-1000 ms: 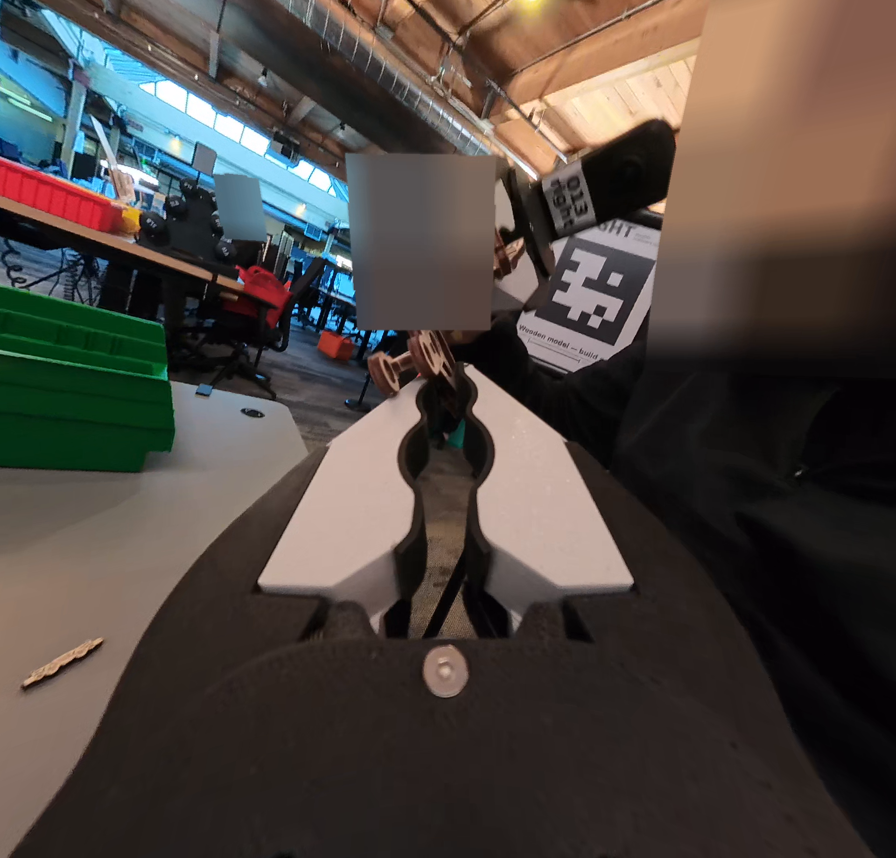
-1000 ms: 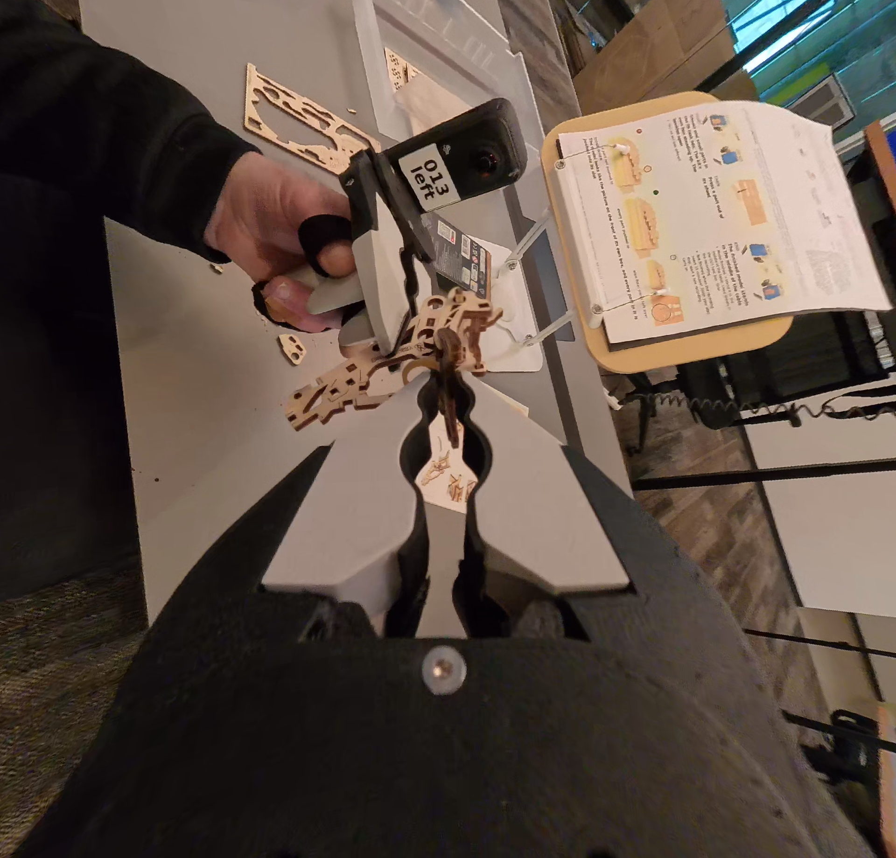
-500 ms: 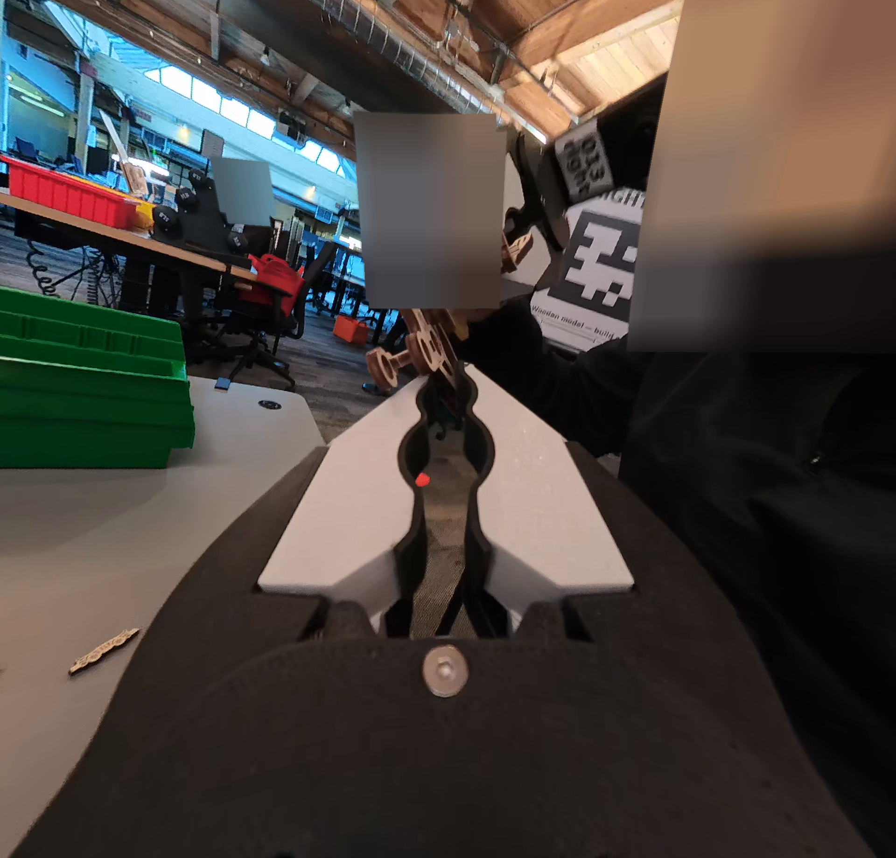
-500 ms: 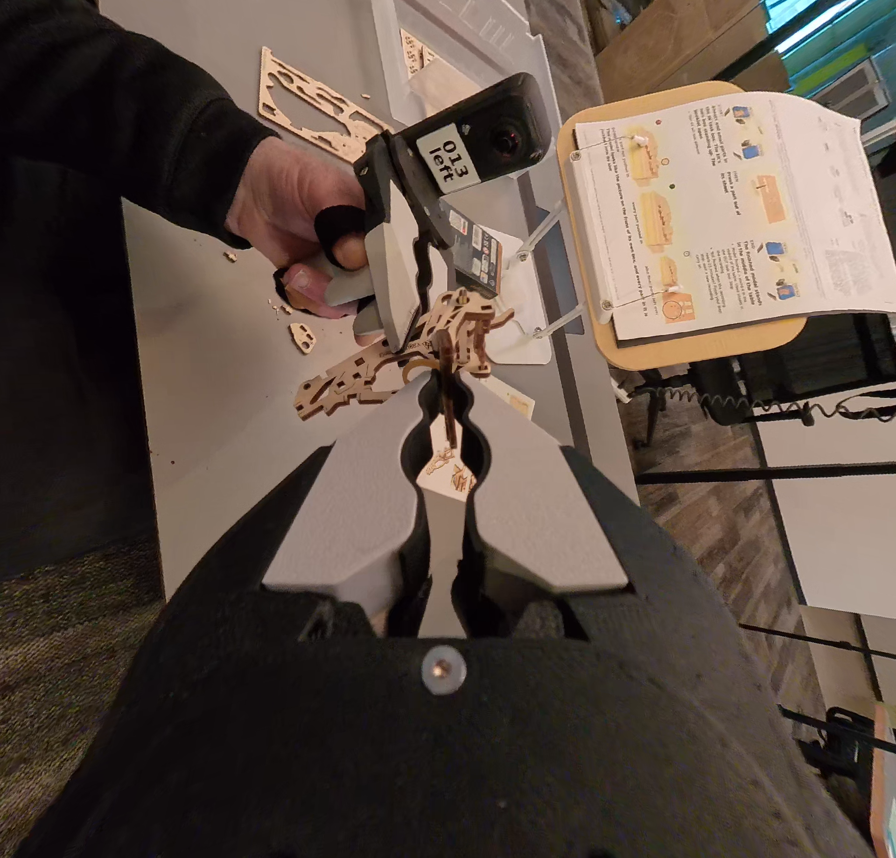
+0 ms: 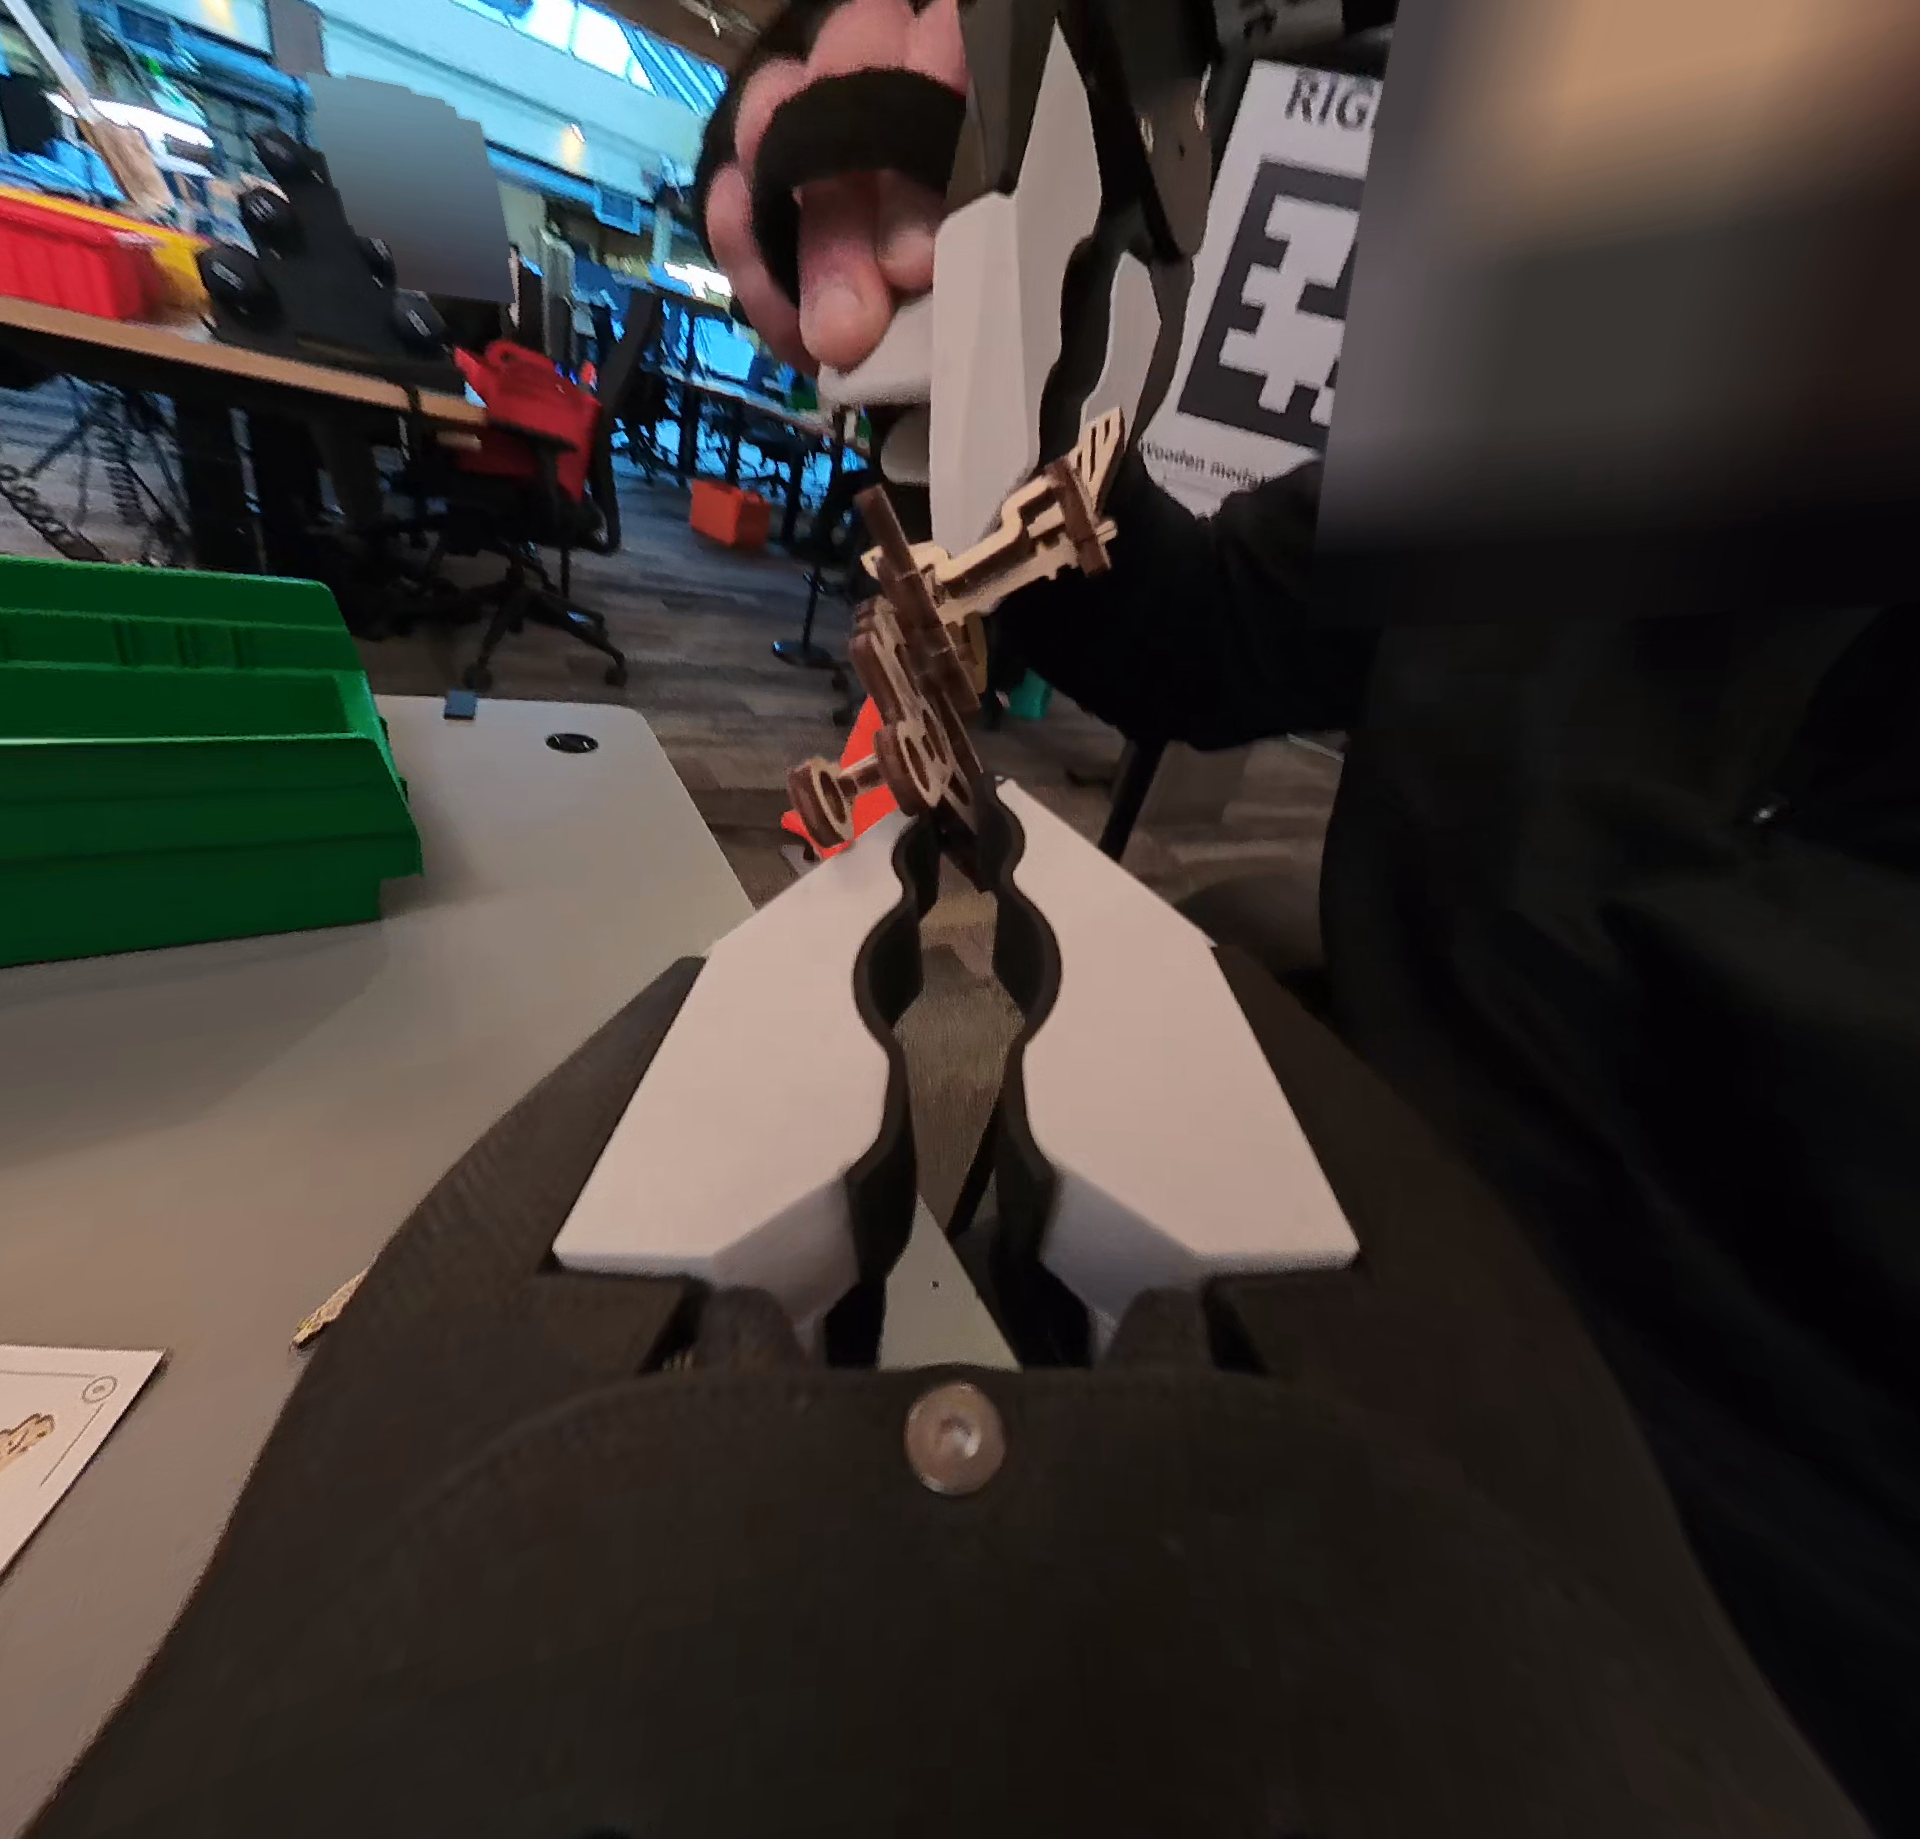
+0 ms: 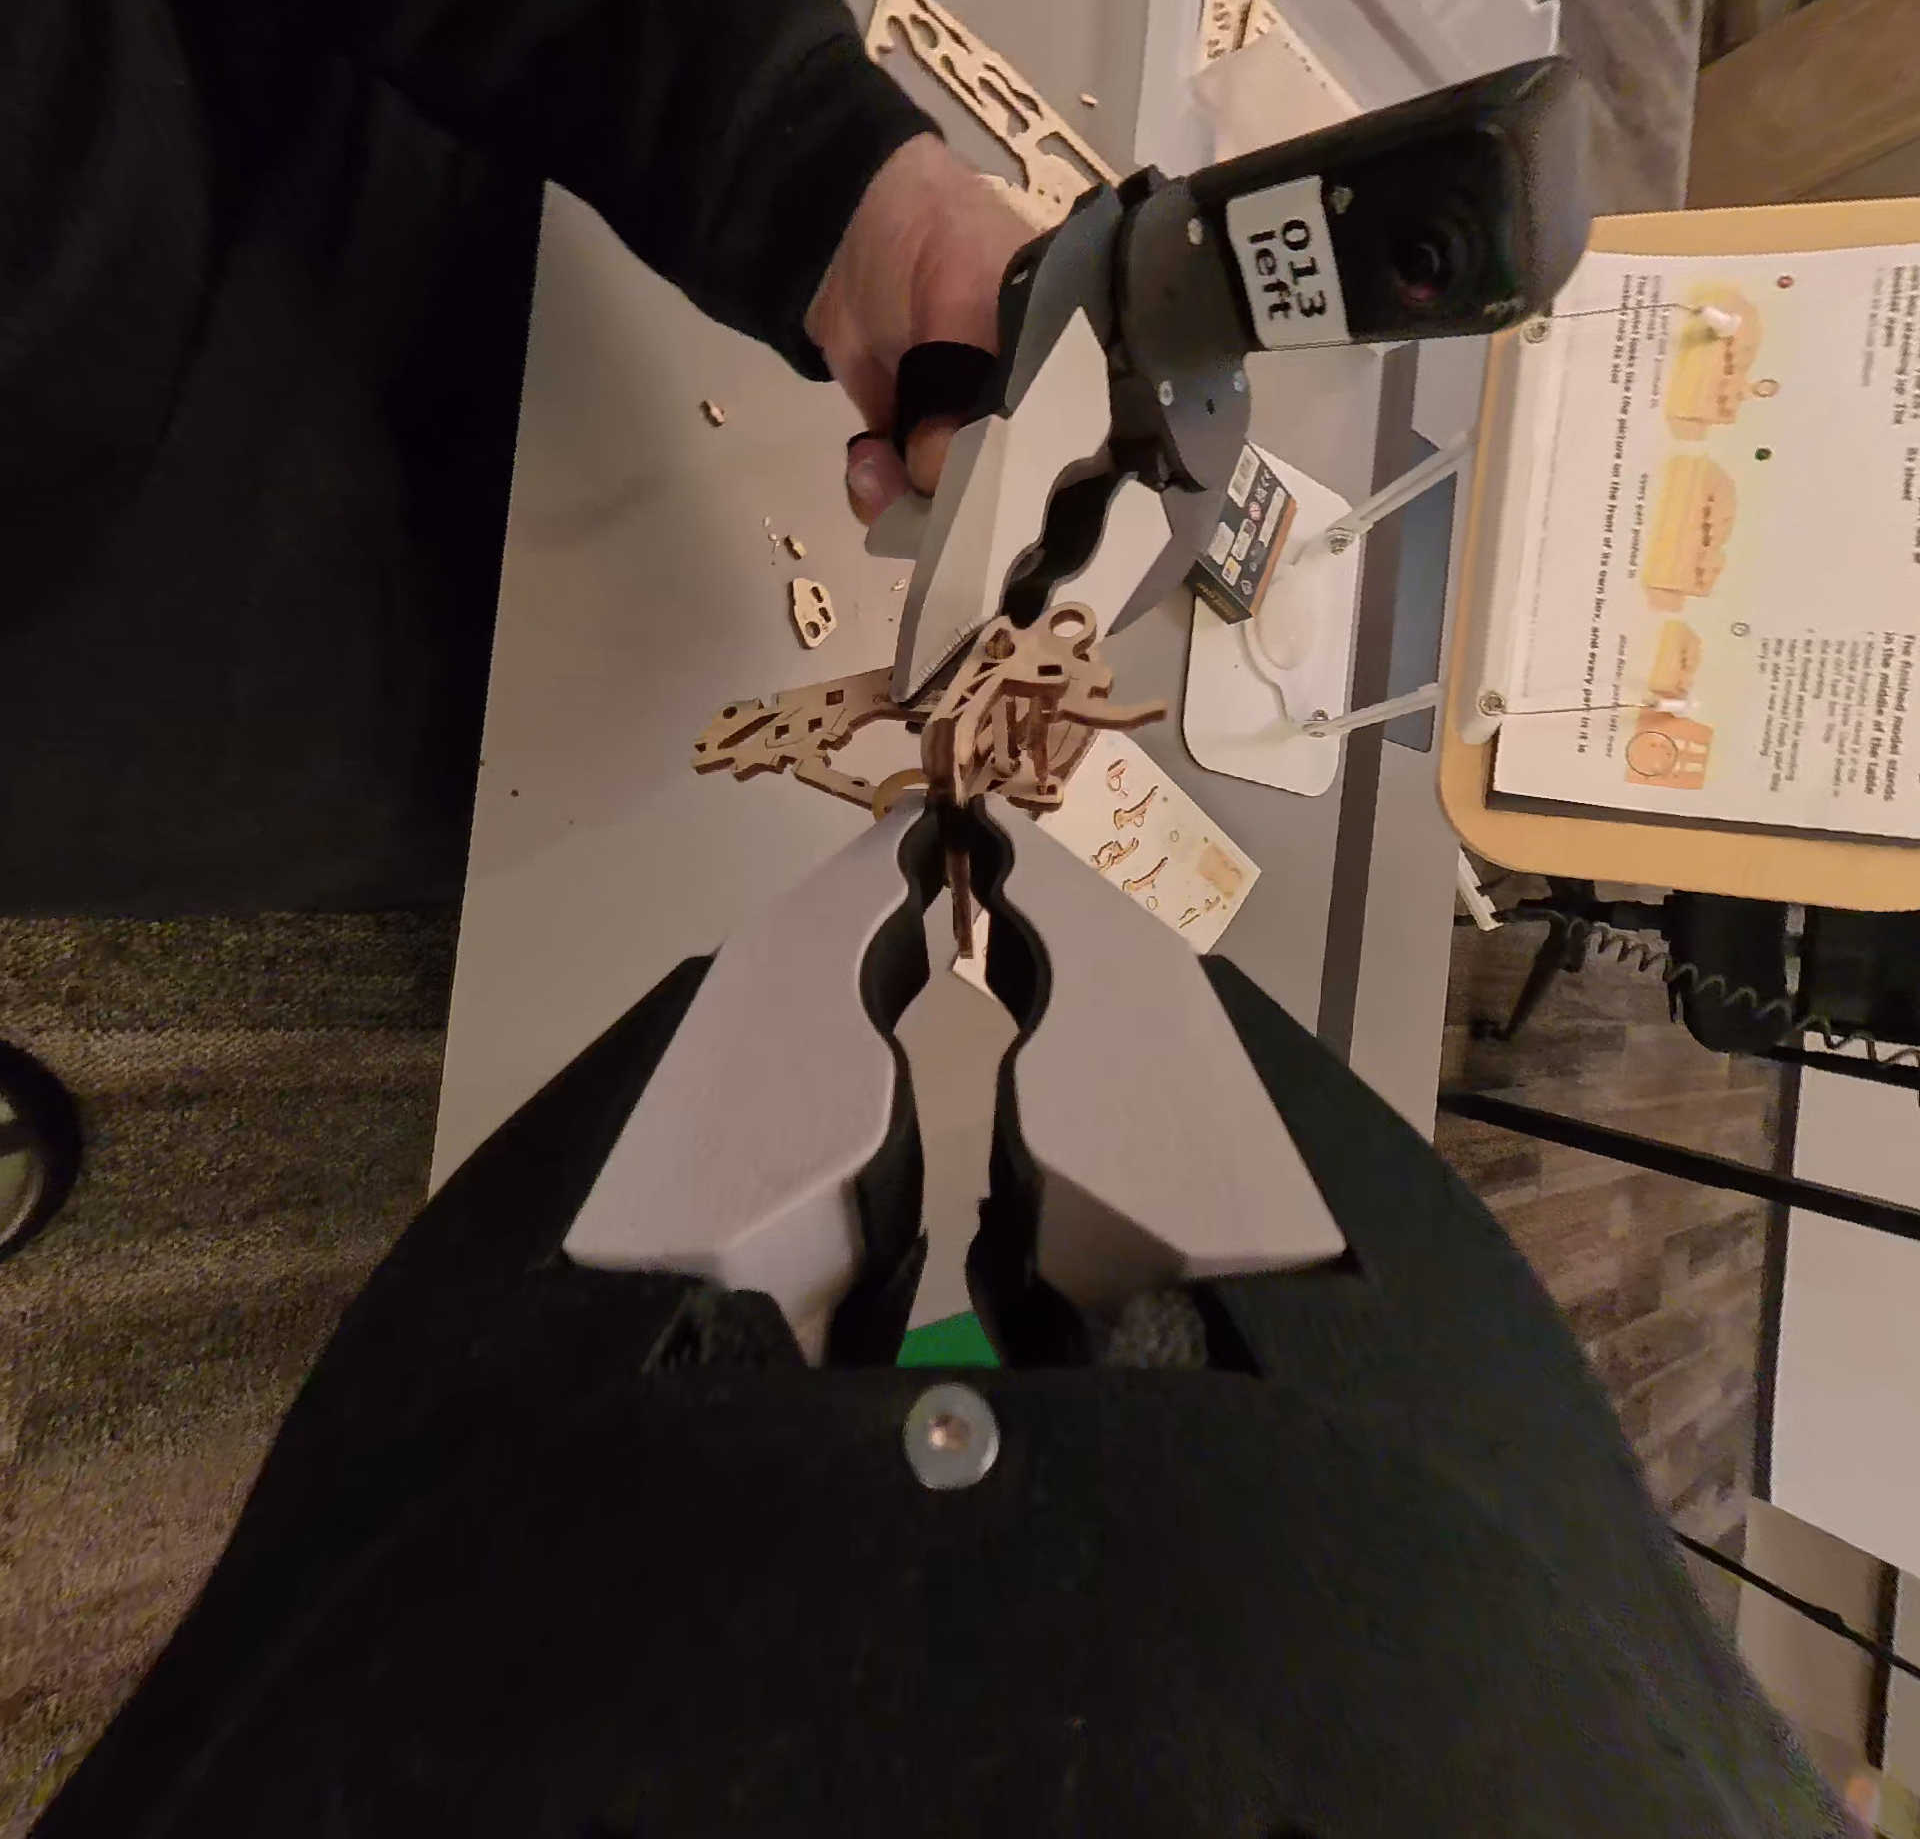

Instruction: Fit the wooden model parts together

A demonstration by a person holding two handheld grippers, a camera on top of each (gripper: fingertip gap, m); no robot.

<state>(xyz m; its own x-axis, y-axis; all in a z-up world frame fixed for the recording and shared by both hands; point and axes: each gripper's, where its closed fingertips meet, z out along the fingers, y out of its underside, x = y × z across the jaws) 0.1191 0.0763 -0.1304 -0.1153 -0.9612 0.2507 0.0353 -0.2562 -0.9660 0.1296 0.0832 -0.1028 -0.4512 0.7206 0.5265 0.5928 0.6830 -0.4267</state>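
Both grippers are held above the grey counter [image 6: 644, 750], with the wooden model assembly [image 6: 997, 709] between them as the landmark.

Left gripper [image 5: 961, 833]: jaws are clenched on the lower edge of the wooden model assembly [image 5: 925, 709]; a small wheel-and-axle piece [image 5: 831, 802] is seen projecting to the left of the tips. In the right wrist view the same left gripper [image 6: 935, 688] is seen coming down from above, tips clamped on the model's upper left; the left hand [image 6: 914, 314] is wrapped around its handle.

Right gripper [image 6: 951, 823]: jaws are nearly closed, grasping a thin dark wooden piece [image 6: 961, 885] that runs back between the fingers and is joined to the near side of the assembly. In the left wrist view the right gripper [image 5: 1049, 480] is seen above the model, gripping its pale upper part, with the right hand [image 5: 831, 179] behind it.

Beneath the assembly, on the counter, a flat cut-out wooden sheet [image 6: 790, 740] is lying to the left. A printed parts card [image 6: 1153, 864] is lying to the lower right of it. Small wooden offcuts [image 6: 816, 610] are scattered to the upper left. An instruction sheet on a stand [image 6: 1704, 563] is placed well to the right. Green bins [image 5: 187, 750] are stacked far left of the model in the left wrist view.
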